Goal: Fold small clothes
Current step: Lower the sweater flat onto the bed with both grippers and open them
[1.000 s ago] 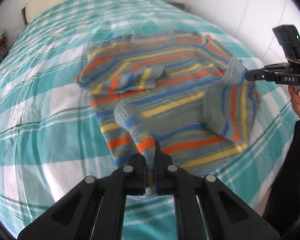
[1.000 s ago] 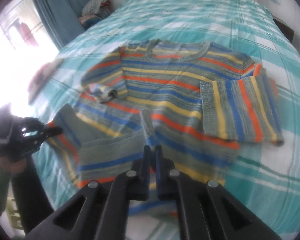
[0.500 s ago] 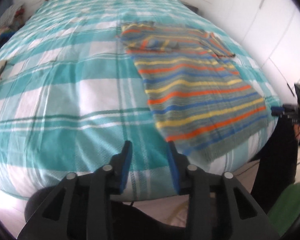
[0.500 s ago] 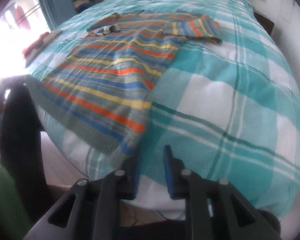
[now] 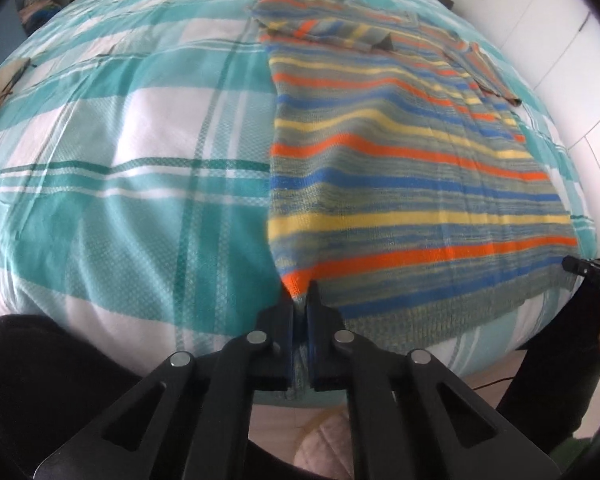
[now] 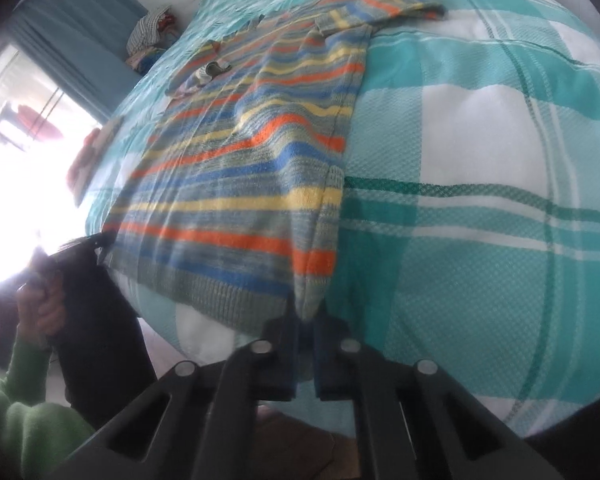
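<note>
Bedspread point(image 5: 120, 168), teal and white plaid, fills both views and carries everything else. Across its near half lies the striped sweater point(image 5: 400, 168), spread flat with its hem at the edge of the bed and its sleeves folded in near the far end. A second ago that hem was lifted and doubled up over the body; half a second ago it lay flat and both tools hung open above the mattress edge. Now each has clamped a bottom corner again. The left gripper point(image 5: 300, 300) is clenched on the hem corner by the orange stripe, knit bunched between its fingers. The right gripper point(image 6: 306, 312) pinches the opposite hem corner, the ribbed edge rising into its closed jaws; it also shows at the right edge of the left view. Judging from this, the first attempt at the bottom fold was undone to smooth the body, and the fold is being restarted. The next move likely calls for lifting both corners together and carrying them toward the neckline, keeping the hem taut so the stripes stay aligned.
</note>
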